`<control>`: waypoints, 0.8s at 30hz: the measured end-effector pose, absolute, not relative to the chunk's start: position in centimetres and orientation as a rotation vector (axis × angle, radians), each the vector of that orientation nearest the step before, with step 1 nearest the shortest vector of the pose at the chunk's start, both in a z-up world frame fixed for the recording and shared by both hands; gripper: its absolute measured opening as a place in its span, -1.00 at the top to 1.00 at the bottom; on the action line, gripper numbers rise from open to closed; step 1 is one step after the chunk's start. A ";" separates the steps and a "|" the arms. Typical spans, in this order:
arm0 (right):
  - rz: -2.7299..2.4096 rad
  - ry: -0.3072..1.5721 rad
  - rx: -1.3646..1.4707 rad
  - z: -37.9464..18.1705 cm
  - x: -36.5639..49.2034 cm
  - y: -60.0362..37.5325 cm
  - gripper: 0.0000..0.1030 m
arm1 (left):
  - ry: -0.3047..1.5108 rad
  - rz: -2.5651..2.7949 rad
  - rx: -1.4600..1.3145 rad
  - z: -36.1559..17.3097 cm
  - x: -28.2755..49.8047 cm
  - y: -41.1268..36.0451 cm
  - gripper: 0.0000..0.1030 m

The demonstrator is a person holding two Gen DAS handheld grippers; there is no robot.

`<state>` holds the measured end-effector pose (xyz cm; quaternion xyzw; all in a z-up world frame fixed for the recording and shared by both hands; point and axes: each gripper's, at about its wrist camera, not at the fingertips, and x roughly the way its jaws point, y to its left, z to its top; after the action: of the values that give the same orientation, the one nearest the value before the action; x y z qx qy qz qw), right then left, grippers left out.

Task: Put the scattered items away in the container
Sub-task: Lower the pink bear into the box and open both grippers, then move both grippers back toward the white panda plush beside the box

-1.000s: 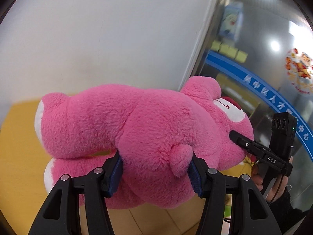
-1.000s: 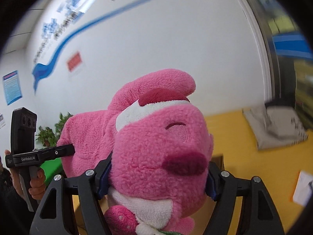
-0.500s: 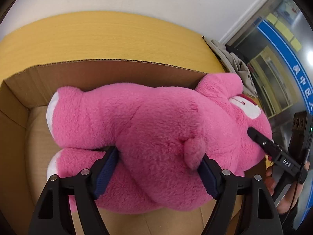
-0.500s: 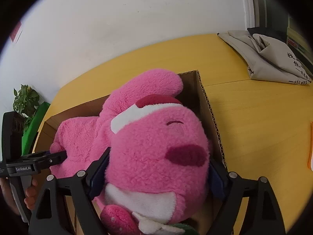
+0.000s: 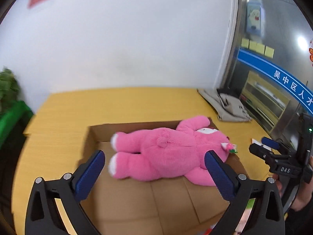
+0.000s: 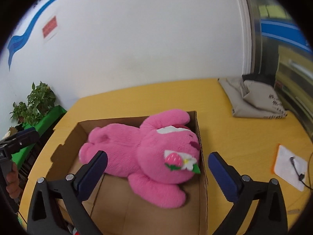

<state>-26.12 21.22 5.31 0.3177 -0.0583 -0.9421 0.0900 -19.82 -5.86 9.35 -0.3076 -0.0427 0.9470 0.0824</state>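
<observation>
We cannot see the near end of the open brown cardboard box [image 6: 197, 129], which our own black gripper frames cut off in both wrist views, and the left view is smeared with blur. The fluffy pink plush bear [image 6: 144, 152] lies on its side inside the box on the yellow wooden table [image 6: 234, 137], head at the right wall, a strawberry-and-flower trim at its neck, white-tipped feet to the left. Our left gripper [image 5: 154, 166] and right gripper [image 6: 157, 168] have just been opening; their blue-padded fingers [image 6: 93, 168] stand spread wide, clear of the bear, holding nothing.
</observation>
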 end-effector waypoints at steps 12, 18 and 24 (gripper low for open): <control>-2.862 -0.017 0.841 6.4 -12.5 17.4 -0.99 | -0.101 2.912 -0.891 6.9 -6.5 -4.2 -1.00; -2.866 0.010 0.875 5.6 -10.3 17.1 -0.99 | -0.109 2.885 -0.920 6.2 -4.8 -3.4 -1.00; -2.878 0.002 0.890 5.5 -9.6 17.5 -0.99 | -0.150 2.870 -0.927 6.0 -4.4 -2.9 -1.00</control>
<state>-9.58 17.47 5.46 0.2947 0.0008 -0.9534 0.0645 -4.40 -2.95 6.01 -0.3064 -0.0495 0.9487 0.0606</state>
